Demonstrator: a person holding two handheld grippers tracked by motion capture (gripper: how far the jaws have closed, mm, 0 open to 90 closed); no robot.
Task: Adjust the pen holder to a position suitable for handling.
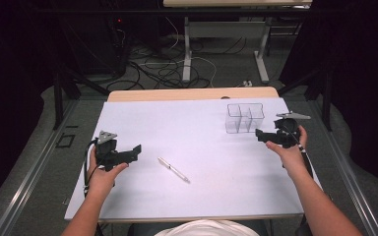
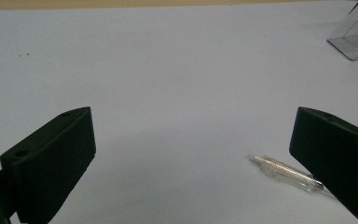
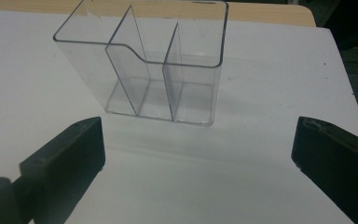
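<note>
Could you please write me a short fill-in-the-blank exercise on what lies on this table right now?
1. The pen lies flat on the white ____.
2. The clear organiser holds ____ inside its compartments.
3. The left gripper has its jaws ____.
4. The organiser stands nearest the ____ gripper.

Missing words: table; nothing; open; right

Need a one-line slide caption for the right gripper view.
Open right gripper faces an empty clear three-compartment organizer standing on the white table.

In the left gripper view the pen's (image 2: 286, 171) far end hides behind a jaw, the clear organizer (image 2: 354, 37) cut off at the corner
</note>
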